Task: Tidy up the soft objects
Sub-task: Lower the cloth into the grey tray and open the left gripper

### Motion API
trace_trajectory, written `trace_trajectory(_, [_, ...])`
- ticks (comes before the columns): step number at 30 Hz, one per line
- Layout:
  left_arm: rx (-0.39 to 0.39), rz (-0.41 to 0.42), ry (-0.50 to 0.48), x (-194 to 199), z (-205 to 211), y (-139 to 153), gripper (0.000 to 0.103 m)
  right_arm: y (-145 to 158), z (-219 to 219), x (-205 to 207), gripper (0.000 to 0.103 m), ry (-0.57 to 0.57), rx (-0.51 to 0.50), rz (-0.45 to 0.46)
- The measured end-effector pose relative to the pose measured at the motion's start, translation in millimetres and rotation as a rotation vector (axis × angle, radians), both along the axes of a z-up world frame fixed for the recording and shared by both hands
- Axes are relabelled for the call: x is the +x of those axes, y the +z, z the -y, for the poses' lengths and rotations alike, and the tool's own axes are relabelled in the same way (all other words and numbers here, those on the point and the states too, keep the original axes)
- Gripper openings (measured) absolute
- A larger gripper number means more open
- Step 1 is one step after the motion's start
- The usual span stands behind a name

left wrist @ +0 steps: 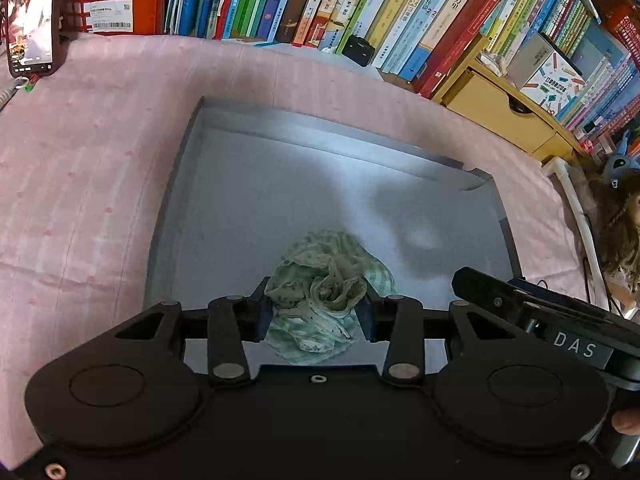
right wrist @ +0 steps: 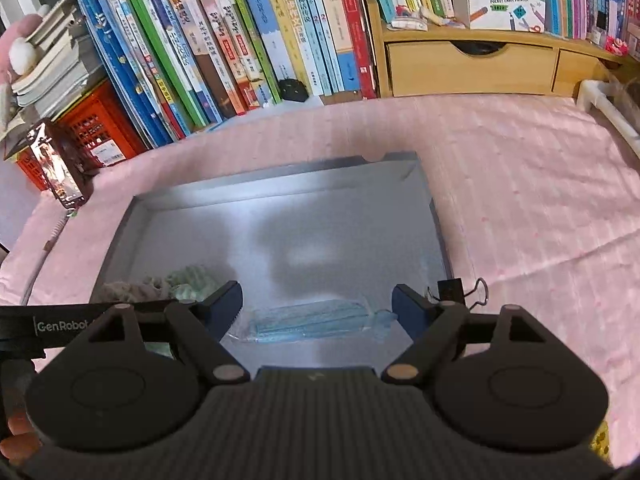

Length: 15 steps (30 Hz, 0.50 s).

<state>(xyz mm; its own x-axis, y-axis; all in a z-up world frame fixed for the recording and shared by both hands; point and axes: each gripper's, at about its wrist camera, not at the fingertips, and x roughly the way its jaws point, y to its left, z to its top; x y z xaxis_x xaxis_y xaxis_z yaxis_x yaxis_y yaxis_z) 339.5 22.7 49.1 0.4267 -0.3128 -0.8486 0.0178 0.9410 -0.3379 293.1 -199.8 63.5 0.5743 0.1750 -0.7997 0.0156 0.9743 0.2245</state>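
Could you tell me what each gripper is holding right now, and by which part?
The left gripper pinches the crumpled green cloth around its bunched middle. The right gripper holds nothing.

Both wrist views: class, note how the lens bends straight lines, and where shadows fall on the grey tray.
Left wrist view: the shallow grey tray has a bowed near-left edge, and a dark shadow lies right of the crumpled green-and-white cloth. Right wrist view: the row of upright books fans outward, and a broad shadow crosses the tray floor above the blue pleated face mask.
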Motion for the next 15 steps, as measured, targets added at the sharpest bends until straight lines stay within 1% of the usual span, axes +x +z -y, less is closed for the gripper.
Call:
trace_trajectory(9, [0.004, 0.0, 0.0, 1.4, 1.7, -2.1, 0.04, -1.7, -3.9, 3.1, 0.086, 0.007, -0.013, -0.012])
trace_trajectory(11, [0.011, 0.0, 0.001, 1.7, 2.1, -2.1, 0.044, -1.9, -3.9, 3.2, 0.086, 0.005, -0.014, -0.014])
trace_trajectory(15, [0.011, -0.001, -0.002, 2.2, 2.0, -2.7, 0.047, -1.7, -5.0, 3.8, 0.087, 0.007, -0.021, -0.016])
